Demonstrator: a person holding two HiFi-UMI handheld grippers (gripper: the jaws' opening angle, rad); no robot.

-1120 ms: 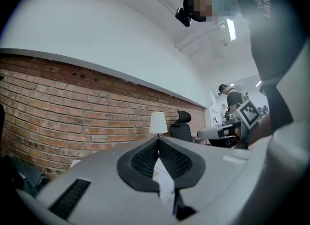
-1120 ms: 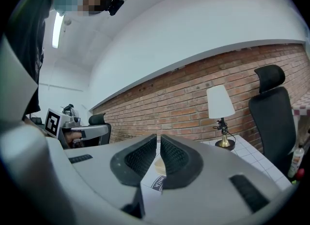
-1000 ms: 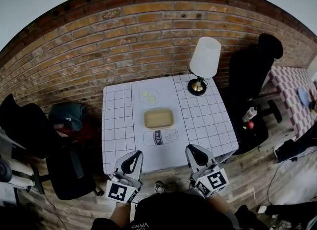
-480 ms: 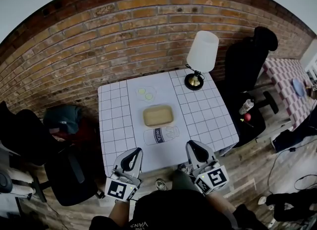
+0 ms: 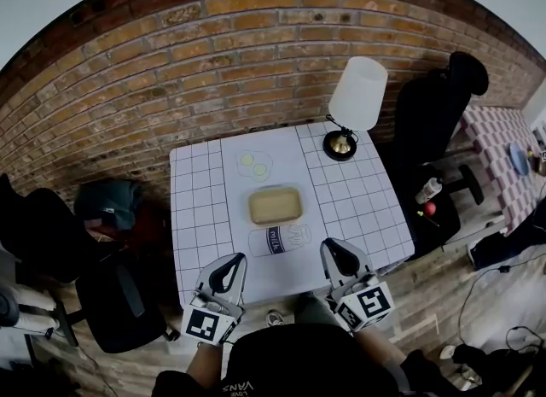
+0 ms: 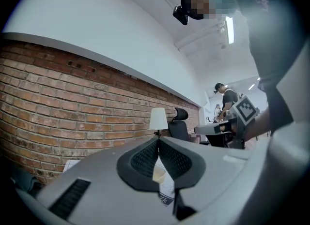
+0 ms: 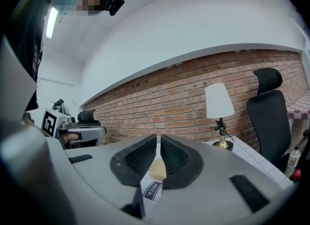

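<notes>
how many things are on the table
4: a lamp at the far right corner, a fried egg far centre, a tray in the middle, a milk carton at the near edge. None looks hidden.

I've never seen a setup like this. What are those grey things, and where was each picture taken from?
There is no robot: a person holds one gripping tool in each hand. The top-down picture comes from a camera on the person's head. The other two come from cameras riding on the left gripper and right gripper, looking along their jaws. Both pairs of jaws are closed, holding nothing. Ahead stands a table with a checked cloth, bearing a lamp, a tan tray and a milk carton lying flat.
</notes>
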